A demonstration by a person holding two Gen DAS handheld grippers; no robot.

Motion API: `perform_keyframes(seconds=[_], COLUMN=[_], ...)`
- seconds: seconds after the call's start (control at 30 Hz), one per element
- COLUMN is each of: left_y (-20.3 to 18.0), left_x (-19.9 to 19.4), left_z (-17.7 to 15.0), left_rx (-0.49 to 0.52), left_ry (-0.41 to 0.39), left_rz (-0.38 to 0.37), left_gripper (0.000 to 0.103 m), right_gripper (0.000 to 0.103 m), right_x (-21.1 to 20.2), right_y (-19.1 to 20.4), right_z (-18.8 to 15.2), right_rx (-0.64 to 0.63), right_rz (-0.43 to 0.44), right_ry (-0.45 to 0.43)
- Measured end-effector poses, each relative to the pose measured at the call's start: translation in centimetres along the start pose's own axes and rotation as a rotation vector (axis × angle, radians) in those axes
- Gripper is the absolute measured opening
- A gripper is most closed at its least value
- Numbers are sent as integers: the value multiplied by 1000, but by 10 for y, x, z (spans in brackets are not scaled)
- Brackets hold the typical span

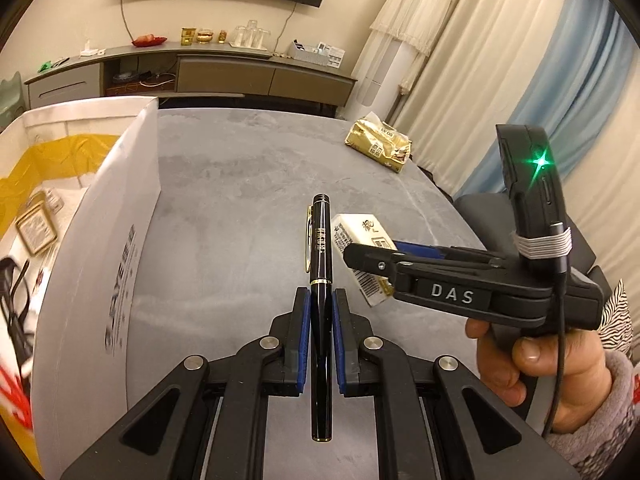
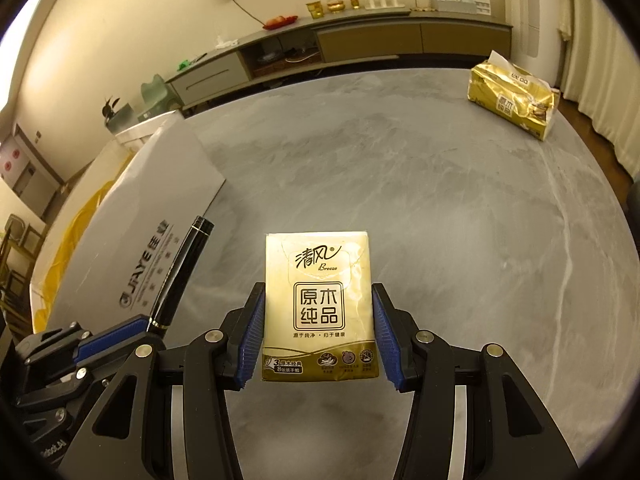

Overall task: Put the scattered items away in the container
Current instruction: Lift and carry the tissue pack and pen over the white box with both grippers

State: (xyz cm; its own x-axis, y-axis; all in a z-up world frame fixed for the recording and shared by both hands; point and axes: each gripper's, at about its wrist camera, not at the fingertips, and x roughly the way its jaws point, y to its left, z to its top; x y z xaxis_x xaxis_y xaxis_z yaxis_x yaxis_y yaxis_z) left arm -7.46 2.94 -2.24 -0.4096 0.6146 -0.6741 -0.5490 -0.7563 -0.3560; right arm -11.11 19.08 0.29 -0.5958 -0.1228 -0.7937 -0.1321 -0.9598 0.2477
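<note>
Left gripper (image 1: 321,320): fingers clamped on a black pen (image 1: 321,300), which runs straight forward between them. Right gripper (image 2: 319,334): fingers closed against both sides of a small tissue pack (image 2: 319,304), held above the grey surface (image 2: 440,208). White container (image 1: 100,240): left of both grippers' fingers, flap raised.

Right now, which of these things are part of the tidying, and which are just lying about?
Part of the job:
- black pen, gripped in the left tool
- small tissue packet, between the right tool's pads
- white box, the container

Just lying about:
- gold tissue pack at the far table edge, possibly next
- sideboard clutter
</note>
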Motion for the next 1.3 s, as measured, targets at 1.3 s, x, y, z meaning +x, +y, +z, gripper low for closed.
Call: perform_keyframes(seconds=[1.3], left_y=[6], left_x=[-152], left_z=[-50], left_rx=[-56], left_ry=[-170], left_rz=[-39], left_gripper=[11], right_gripper=[53], right_x=[-98], right_y=[115], right_z=[-80], right_rx=[-90], right_rz=[122], right_ry=[-125])
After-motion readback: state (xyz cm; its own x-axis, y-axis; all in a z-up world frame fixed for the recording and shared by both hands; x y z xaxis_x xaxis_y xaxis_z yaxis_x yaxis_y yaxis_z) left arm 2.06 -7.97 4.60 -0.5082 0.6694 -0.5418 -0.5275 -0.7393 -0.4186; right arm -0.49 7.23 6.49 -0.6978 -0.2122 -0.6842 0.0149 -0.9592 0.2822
